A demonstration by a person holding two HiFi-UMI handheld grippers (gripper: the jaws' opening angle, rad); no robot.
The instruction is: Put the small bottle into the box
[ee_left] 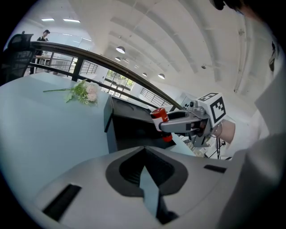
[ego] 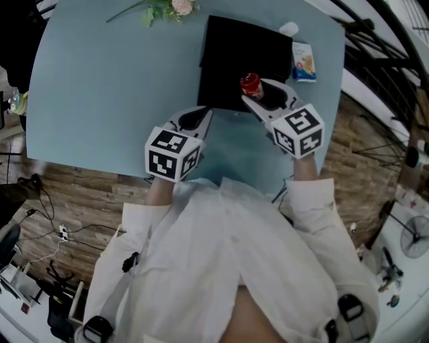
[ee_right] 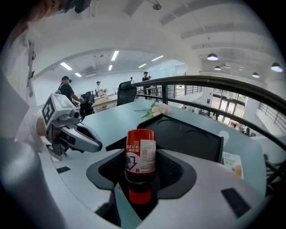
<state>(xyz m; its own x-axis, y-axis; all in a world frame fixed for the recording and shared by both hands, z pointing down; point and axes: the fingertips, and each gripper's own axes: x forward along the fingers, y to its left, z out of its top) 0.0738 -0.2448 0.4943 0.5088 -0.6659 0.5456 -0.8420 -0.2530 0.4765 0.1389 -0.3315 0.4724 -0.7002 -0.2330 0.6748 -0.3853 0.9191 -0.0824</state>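
Pinching the small bottle (ee_right: 140, 156) between its two jaws, the right claw (ego: 253, 91) holds it just above the near edge of the black box (ego: 231, 50) on the pale blue table (ego: 100, 80). The bottle's labelled body stands clear of the grip. The left claw (ego: 208, 114) hangs beside the box's near edge, jaws pressed together on nothing.

Right hand-held gripper (ego: 254, 91) holds small bottle (ego: 250, 83) over box (ego: 228, 53).

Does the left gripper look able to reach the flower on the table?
Probably yes: the left gripper is empty, and only bare table lies between it and the flower; the box sits aside.
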